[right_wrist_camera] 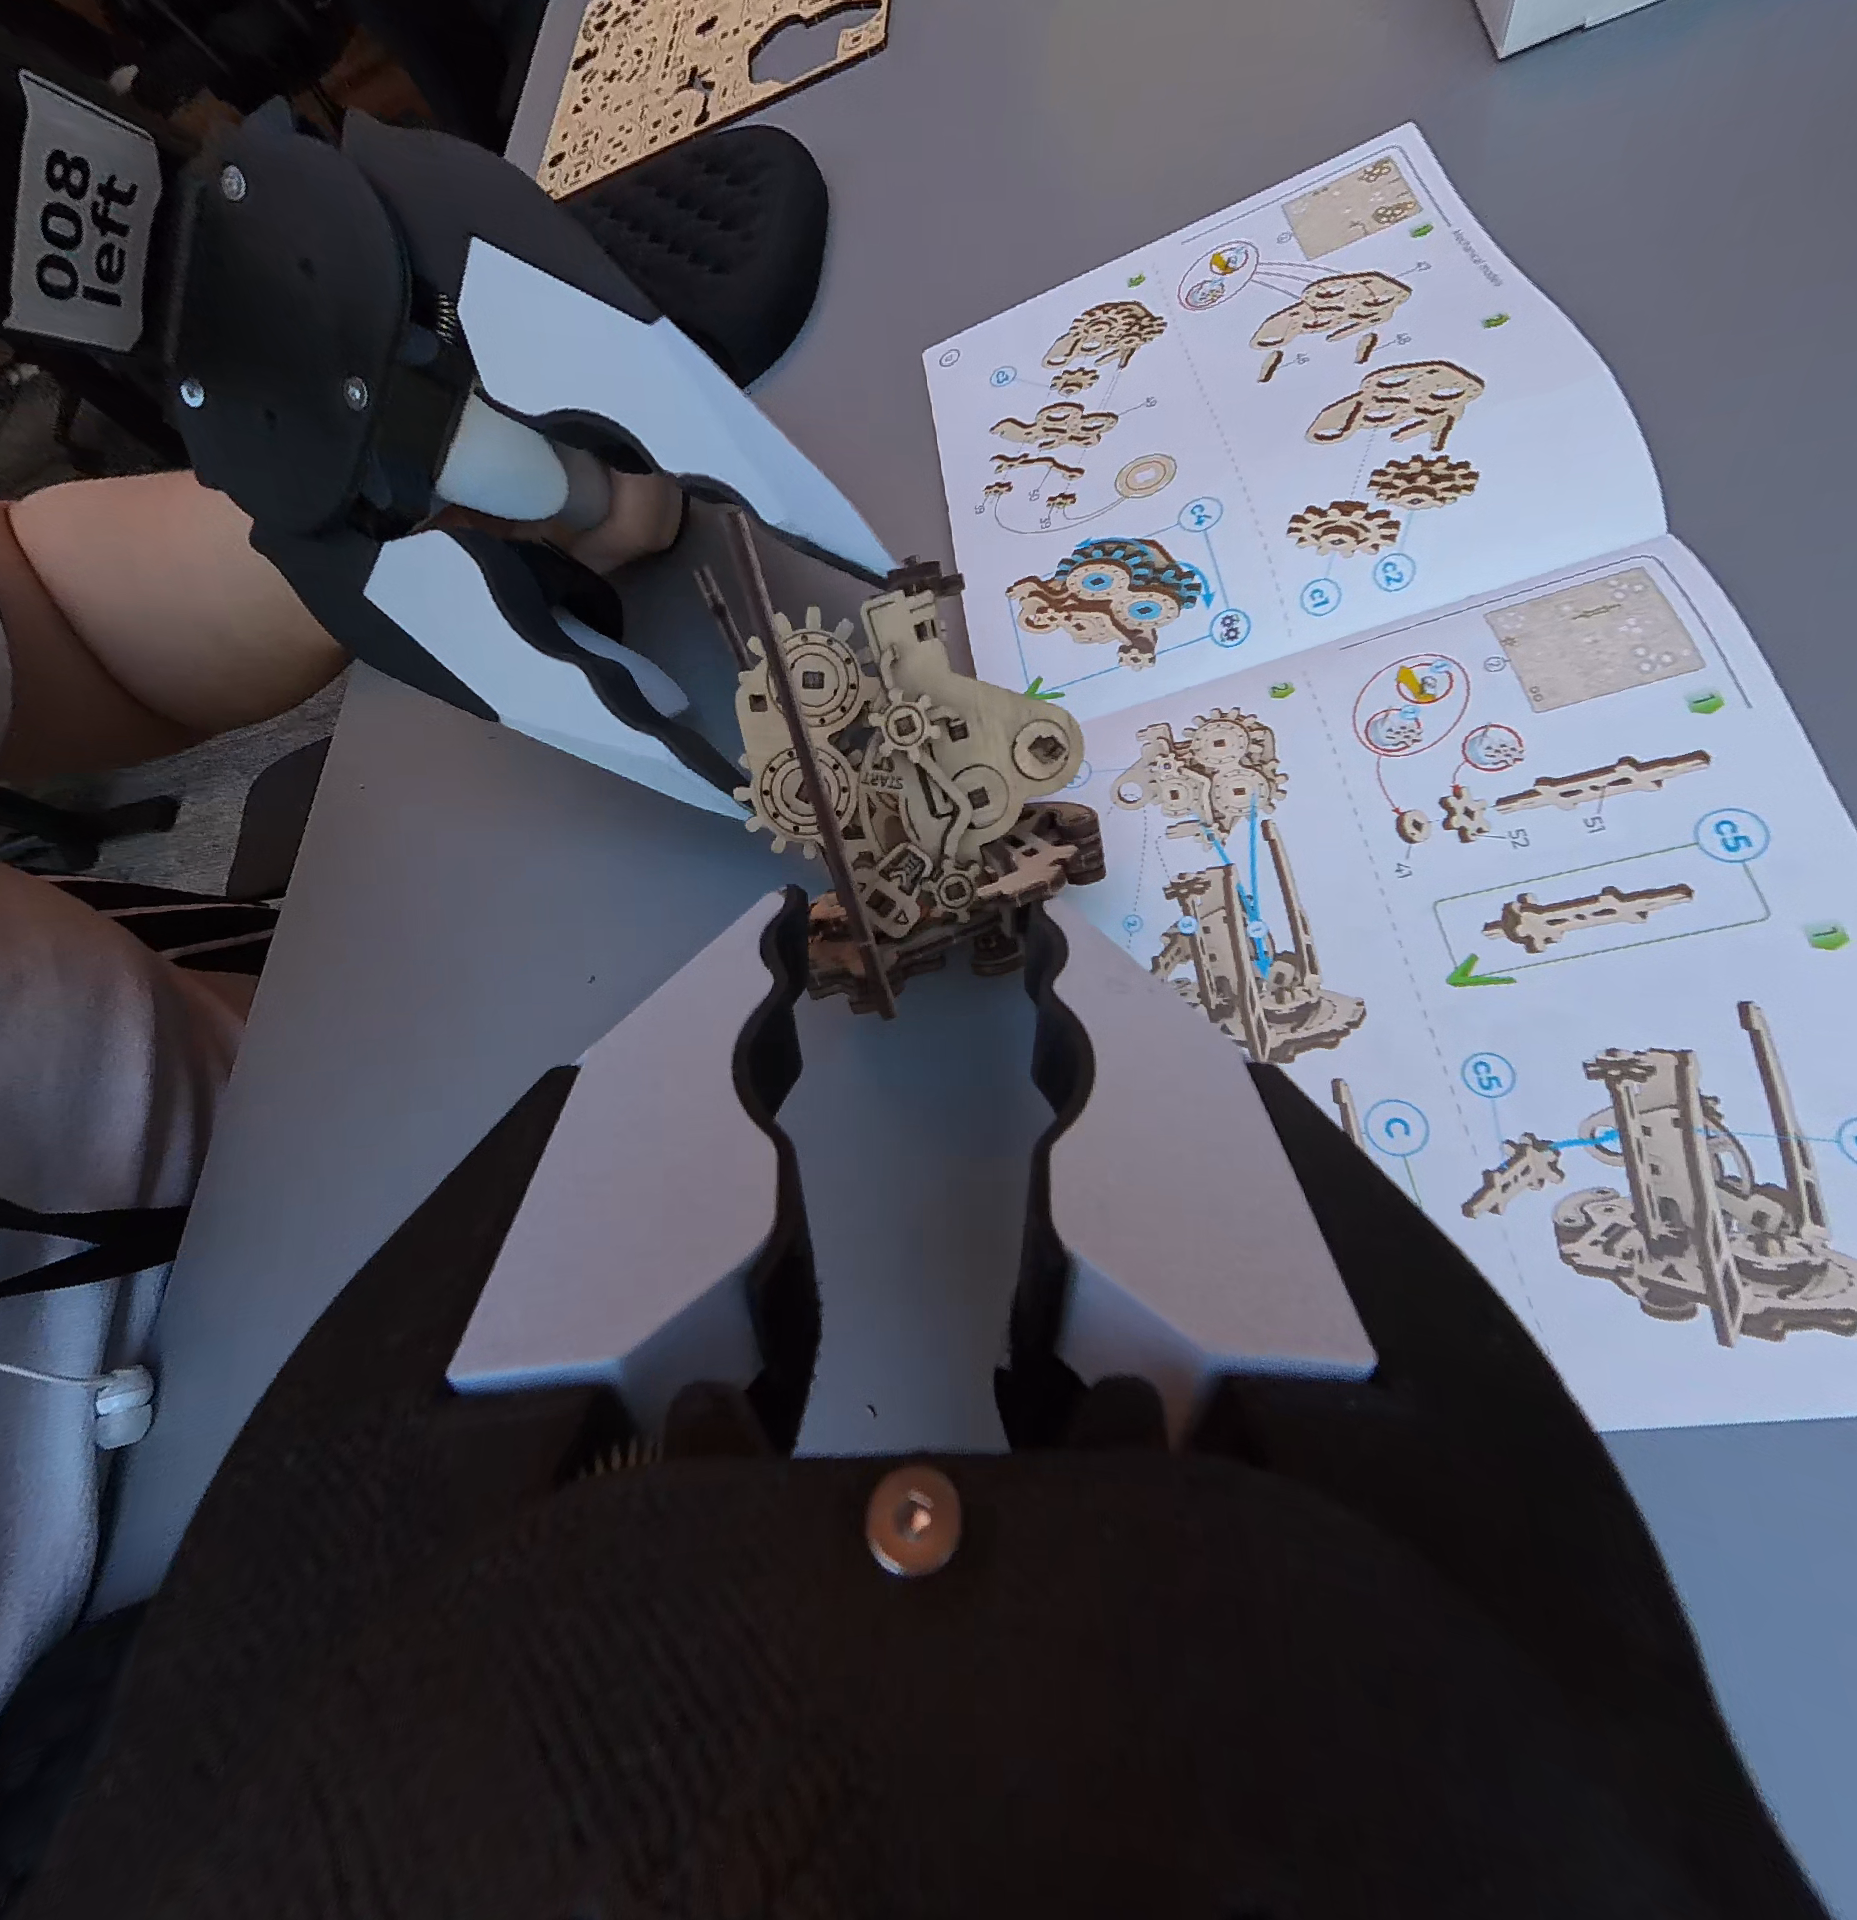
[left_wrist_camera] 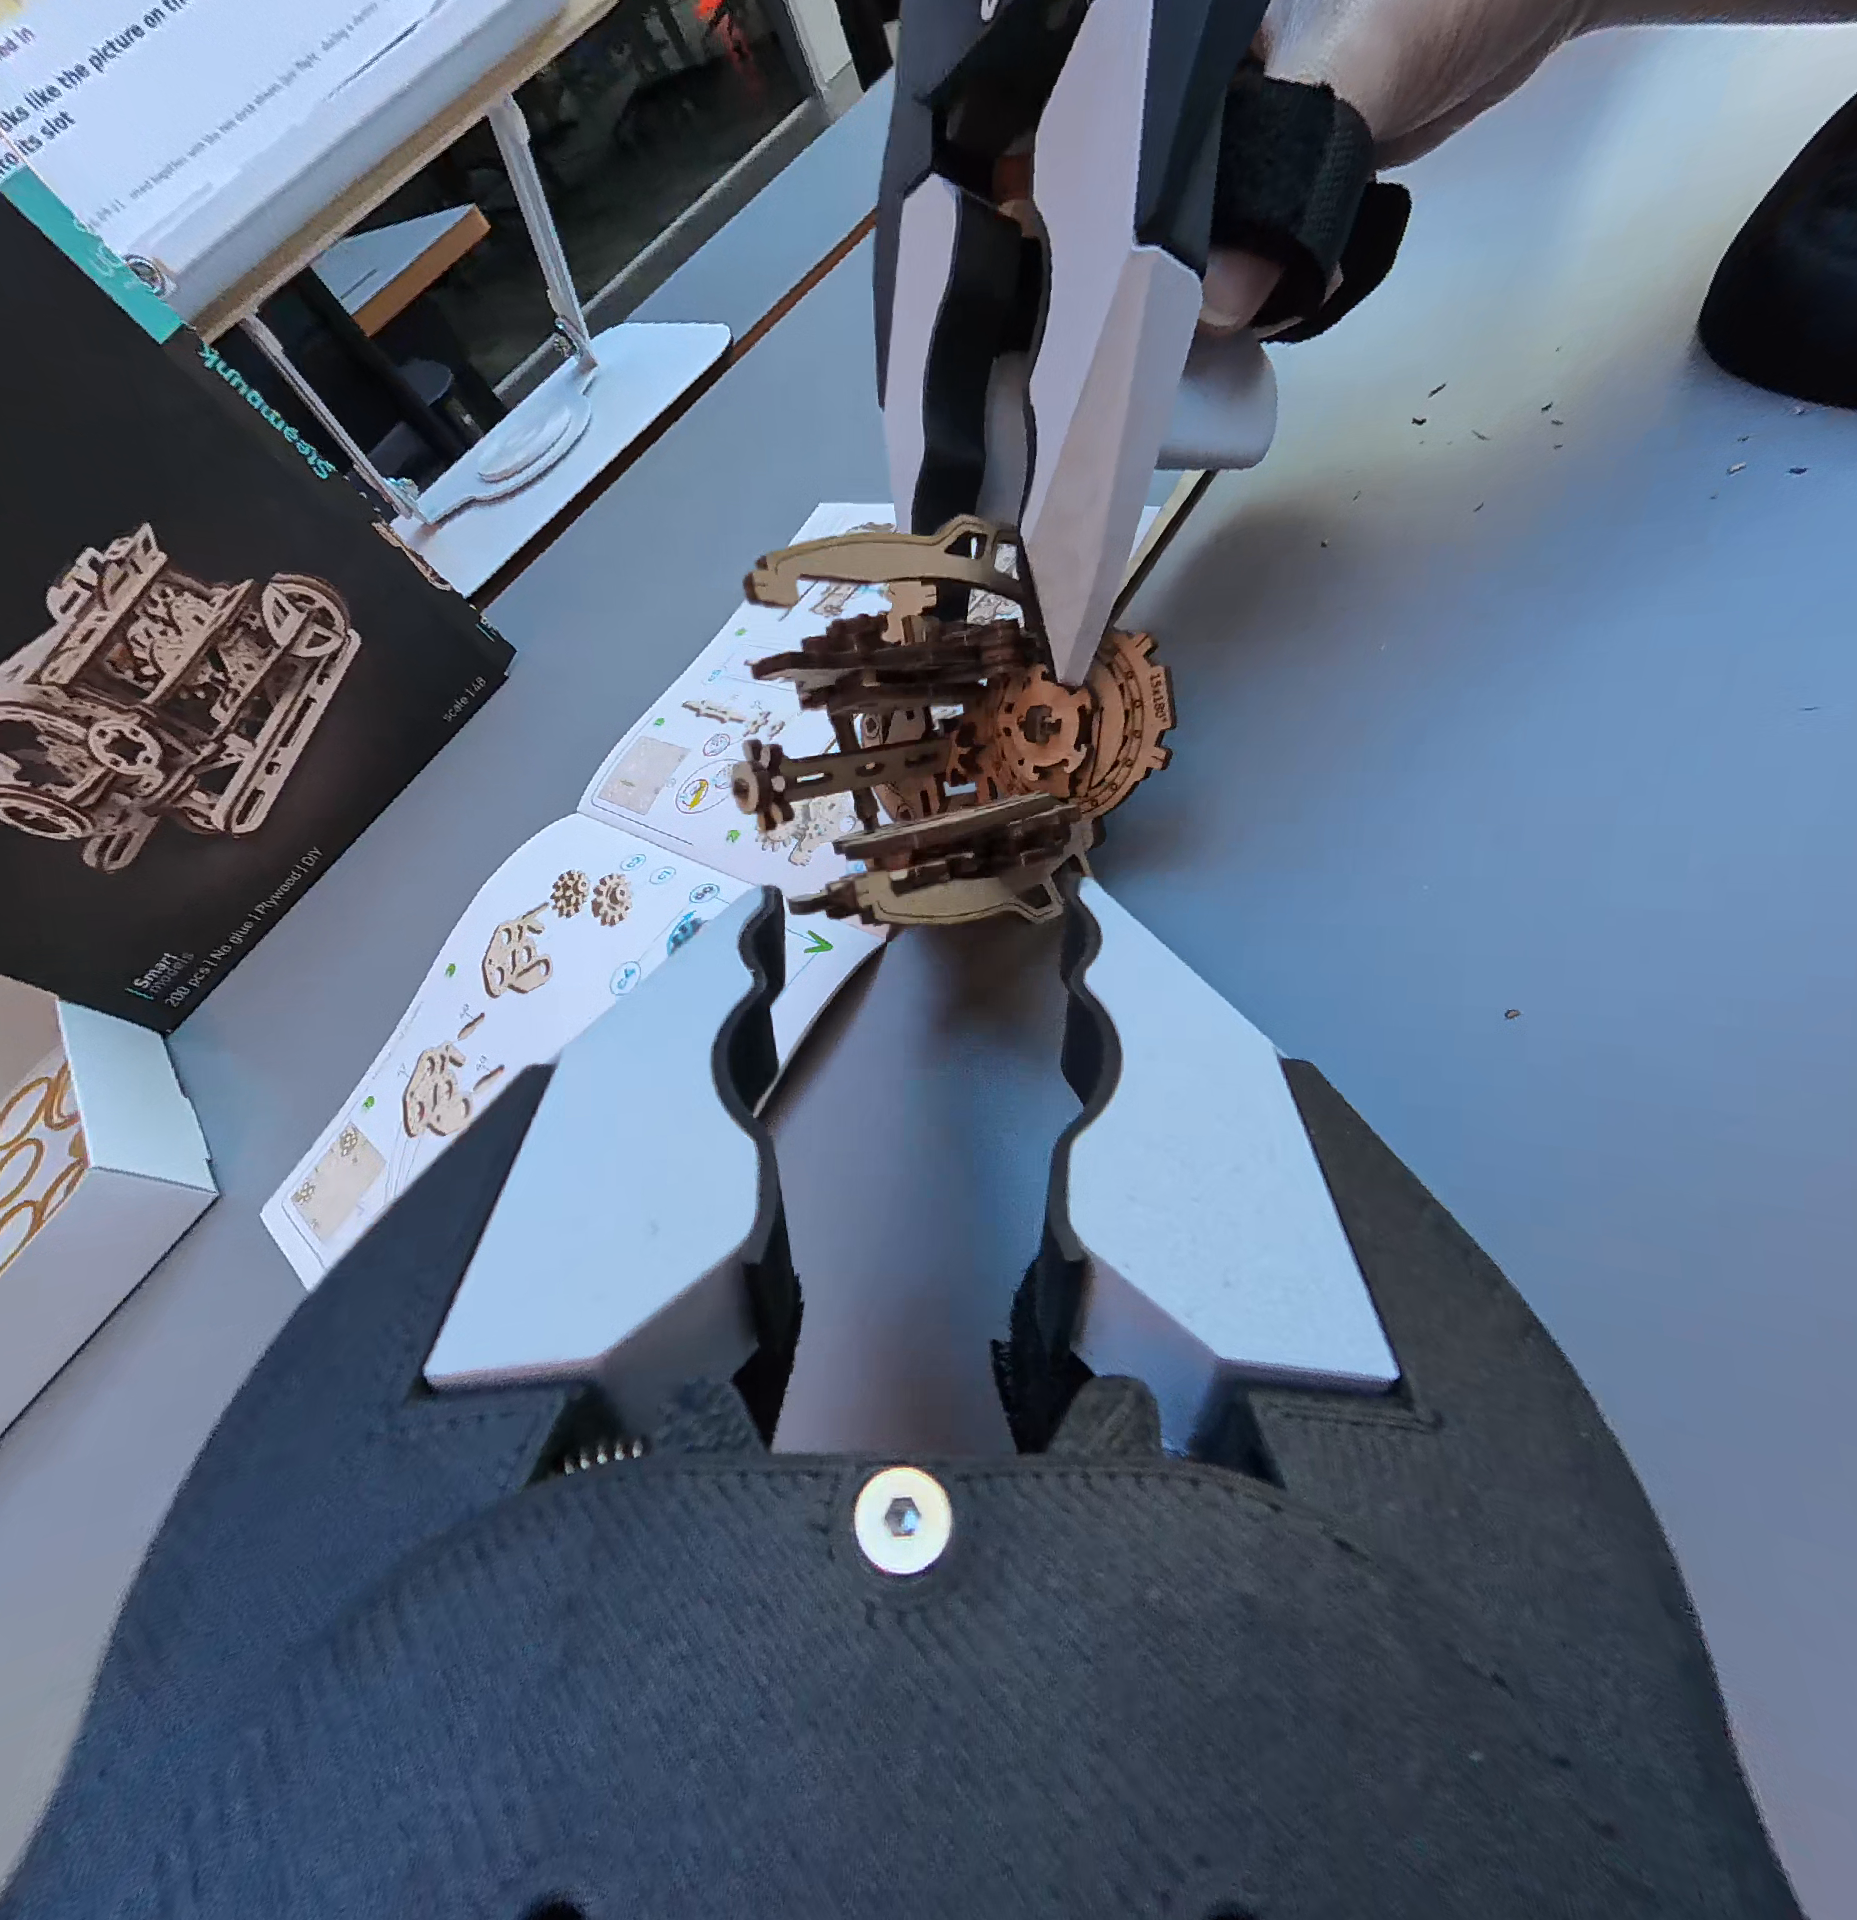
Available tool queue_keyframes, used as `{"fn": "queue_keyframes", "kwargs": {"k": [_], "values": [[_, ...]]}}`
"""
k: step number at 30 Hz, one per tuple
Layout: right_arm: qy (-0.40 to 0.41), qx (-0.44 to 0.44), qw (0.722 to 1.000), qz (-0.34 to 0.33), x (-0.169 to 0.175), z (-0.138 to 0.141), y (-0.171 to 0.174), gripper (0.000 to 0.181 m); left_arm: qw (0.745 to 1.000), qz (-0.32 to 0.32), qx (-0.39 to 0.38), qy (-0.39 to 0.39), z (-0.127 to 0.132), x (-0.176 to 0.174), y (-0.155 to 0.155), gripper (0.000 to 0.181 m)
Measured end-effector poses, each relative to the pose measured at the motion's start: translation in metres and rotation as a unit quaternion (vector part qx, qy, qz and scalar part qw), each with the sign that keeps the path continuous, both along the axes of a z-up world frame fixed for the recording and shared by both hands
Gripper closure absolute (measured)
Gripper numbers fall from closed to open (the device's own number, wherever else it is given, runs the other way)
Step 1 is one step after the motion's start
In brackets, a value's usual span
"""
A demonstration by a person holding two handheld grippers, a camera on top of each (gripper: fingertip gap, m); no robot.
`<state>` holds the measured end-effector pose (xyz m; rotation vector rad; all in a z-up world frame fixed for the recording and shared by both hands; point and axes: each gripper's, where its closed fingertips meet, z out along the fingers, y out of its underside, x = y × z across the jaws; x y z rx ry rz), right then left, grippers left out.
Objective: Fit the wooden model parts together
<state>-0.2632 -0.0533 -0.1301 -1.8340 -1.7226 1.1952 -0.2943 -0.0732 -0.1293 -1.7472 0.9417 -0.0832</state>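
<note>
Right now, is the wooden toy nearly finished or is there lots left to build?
Partly done: the wooden model already has gears and plates fitted together. In hand: the left gripper and right gripper both have it at their fingertips above the instruction sheet. Left: the box picture shows a fuller machine, and a part sheet waits.

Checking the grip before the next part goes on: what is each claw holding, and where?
Both grip the wooden model: right claw around its base, left claw on its side frame.
</note>
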Motion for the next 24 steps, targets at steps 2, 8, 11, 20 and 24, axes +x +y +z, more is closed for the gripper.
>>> {"fn": "queue_keyframes", "kwargs": {"k": [2,8,11,20,24], "values": [[-0.002,-0.002,1.000,-0.001,0.000,-0.002,0.001,0.141,1.000,0.001,-0.008,-0.010,0.001,-0.001,-0.002,0.129],[-0.004,-0.010,1.000,-0.003,0.002,-0.004,0.002,0.140,0.998,0.016,-0.042,-0.052,0.003,-0.008,-0.005,0.135],[-0.002,-0.010,1.000,-0.002,0.002,-0.003,0.002,0.140,0.995,0.020,-0.064,-0.073,0.002,-0.009,-0.007,0.141],[0.004,0.000,1.000,-0.001,0.003,-0.002,0.001,0.135,0.986,0.017,-0.148,-0.079,-0.015,0.002,-0.013,0.150],[0.008,0.008,1.000,0.000,0.006,-0.003,0.001,0.129,0.980,0.013,-0.170,-0.102,-0.015,0.003,-0.013,0.151]]}}
